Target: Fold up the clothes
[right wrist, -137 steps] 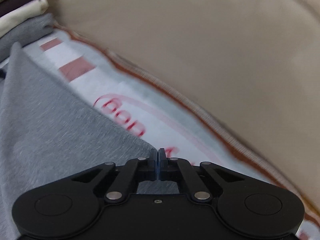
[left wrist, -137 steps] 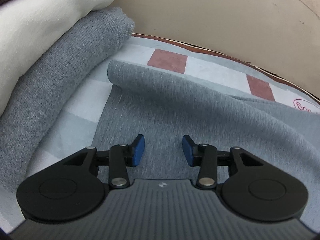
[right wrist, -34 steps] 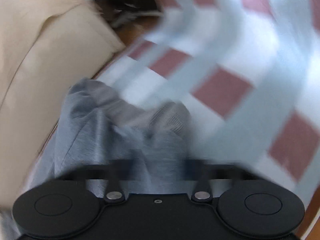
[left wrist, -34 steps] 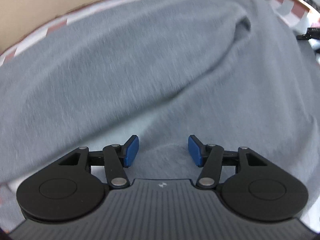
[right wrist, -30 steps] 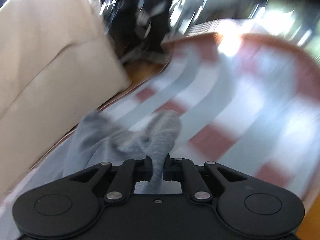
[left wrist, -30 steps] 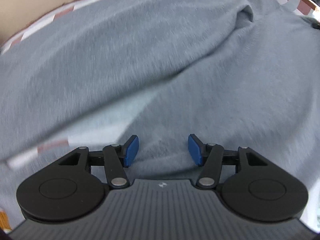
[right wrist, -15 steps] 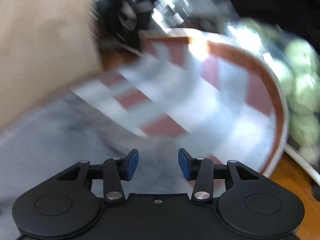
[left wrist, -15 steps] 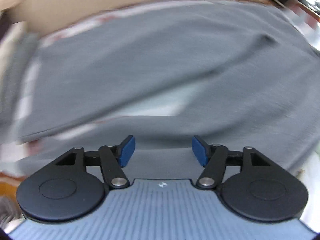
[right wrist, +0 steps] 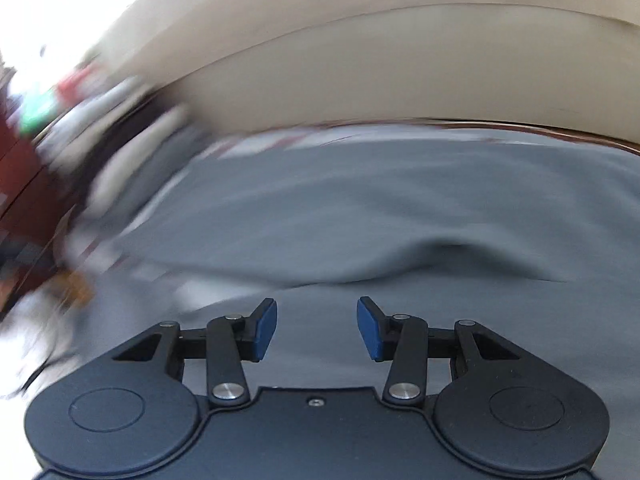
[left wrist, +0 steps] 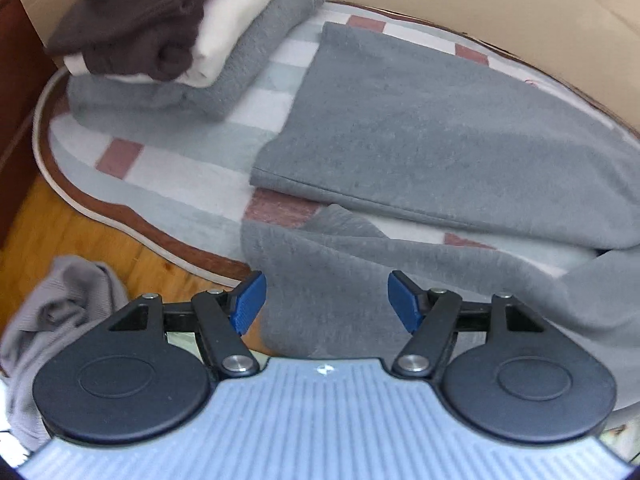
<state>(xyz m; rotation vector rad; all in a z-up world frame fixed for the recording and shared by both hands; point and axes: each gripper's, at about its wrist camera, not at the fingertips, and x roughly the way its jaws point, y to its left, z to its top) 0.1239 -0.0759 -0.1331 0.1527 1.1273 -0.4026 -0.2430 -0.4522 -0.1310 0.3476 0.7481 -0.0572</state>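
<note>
Grey fleece garment (left wrist: 440, 120) lies spread on the checked mat (left wrist: 168, 160), one straight-edged panel flat toward the beige wall (left wrist: 520, 12), a second flap (left wrist: 340, 264) rumpled and running off the mat's near rim under the left gripper (left wrist: 323, 300). Left gripper is spread wide, nothing between its blue pads (left wrist: 249, 300), hovering over that loose flap; my read is it's lined up on the edge for a grab, but can't confirm. Right gripper (right wrist: 317, 328) also spread, empty, low over the grey cloth (right wrist: 360, 208). Folded stack (left wrist: 168, 32) of grey, cream and dark brown pieces sits at the mat's far left corner, clear of the working area, likely so finished items stay out of the way. Left view gives the layout: stack, mat rim, wood floor (left wrist: 48, 232), plus a crumpled lighter-grey piece (left wrist: 52, 320) off the mat. Right view is motion-smeared; it shows only the cloth surface and wall, no edges.
</note>
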